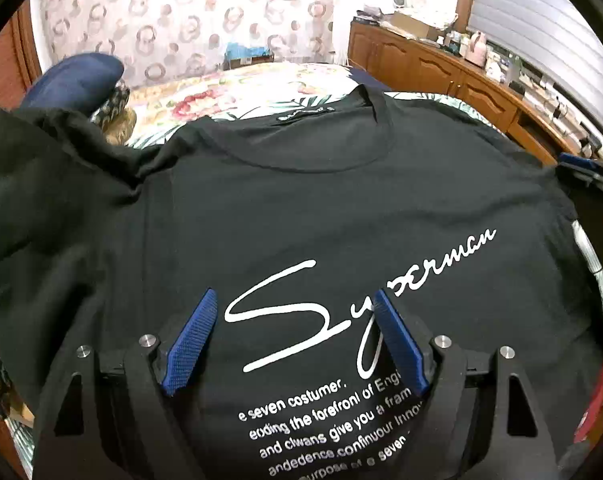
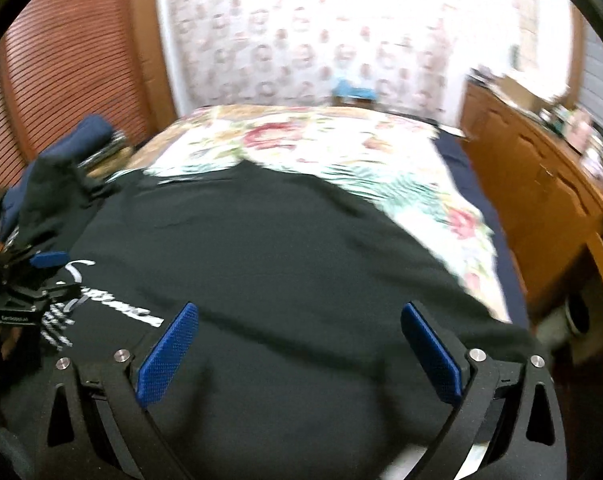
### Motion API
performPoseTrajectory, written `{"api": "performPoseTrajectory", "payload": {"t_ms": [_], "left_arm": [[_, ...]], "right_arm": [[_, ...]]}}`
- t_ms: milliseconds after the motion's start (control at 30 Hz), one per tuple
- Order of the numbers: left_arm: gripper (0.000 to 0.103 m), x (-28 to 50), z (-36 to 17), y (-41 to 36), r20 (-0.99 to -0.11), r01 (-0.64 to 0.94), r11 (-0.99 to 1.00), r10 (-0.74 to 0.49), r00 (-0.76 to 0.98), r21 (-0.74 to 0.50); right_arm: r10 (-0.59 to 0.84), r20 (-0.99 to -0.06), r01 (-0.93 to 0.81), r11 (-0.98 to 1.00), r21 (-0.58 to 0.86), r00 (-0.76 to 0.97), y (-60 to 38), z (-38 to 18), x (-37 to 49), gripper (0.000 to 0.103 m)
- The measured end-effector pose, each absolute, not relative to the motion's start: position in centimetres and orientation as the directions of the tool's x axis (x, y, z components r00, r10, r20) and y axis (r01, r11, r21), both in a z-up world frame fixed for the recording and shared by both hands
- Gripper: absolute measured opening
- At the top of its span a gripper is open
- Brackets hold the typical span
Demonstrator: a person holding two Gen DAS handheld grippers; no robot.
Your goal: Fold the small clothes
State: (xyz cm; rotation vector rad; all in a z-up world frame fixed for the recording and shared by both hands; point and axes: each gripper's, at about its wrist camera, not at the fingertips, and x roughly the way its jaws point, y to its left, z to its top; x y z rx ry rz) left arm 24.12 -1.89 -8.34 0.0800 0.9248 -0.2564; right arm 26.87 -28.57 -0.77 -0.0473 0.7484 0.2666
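A black T-shirt (image 1: 301,200) with white script lettering lies front up on the bed, collar (image 1: 325,116) at the far side; its left sleeve (image 1: 41,152) is bunched up. My left gripper (image 1: 295,300) hovers over the lettering, blue pads wide apart, nothing between them. In the right wrist view the same T-shirt (image 2: 281,260) spreads below my right gripper (image 2: 301,312), whose blue pads also stand wide apart and empty. The left gripper (image 2: 41,280) shows at that view's left edge. That view is blurred.
The bed carries a floral sheet (image 1: 241,92). A navy pillow (image 1: 73,84) and patterned cloth lie at the far left. A wooden dresser (image 1: 441,68) with clutter runs along the right. Slatted wooden doors (image 2: 69,64) stand on the left, a patterned curtain (image 1: 181,16) behind.
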Motion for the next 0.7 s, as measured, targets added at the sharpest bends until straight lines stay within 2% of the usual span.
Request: {"api": "performPoseTrajectory", "payload": {"t_ms": [200, 267, 700], "left_arm": [[0.087, 24.1, -8.7, -2.2, -0.787, 0.258, 0.966, -0.179, 0.590, -0.027], [0.103, 24.2, -8.9, -2.8, -0.797, 0.287, 0.958, -0.190, 0.573, -0.022], [0.103, 24.3, -8.9, -3.3, -0.803, 0.301, 0.954, -0.188, 0.566, -0.011]], "right_arm": [[0.124, -0.695, -0.112, 0.992, 0.062, 0.709, -34.8, -1.7, 25.8, 0.090], [0.097, -0.702, -0.069, 0.995, 0.068, 0.706, -36.2, -2.0, 25.5, 0.089], [0.153, -0.767, 0.024, 0.976, 0.214, 0.623, -39.2, -4.4, 29.2, 0.078]]}}
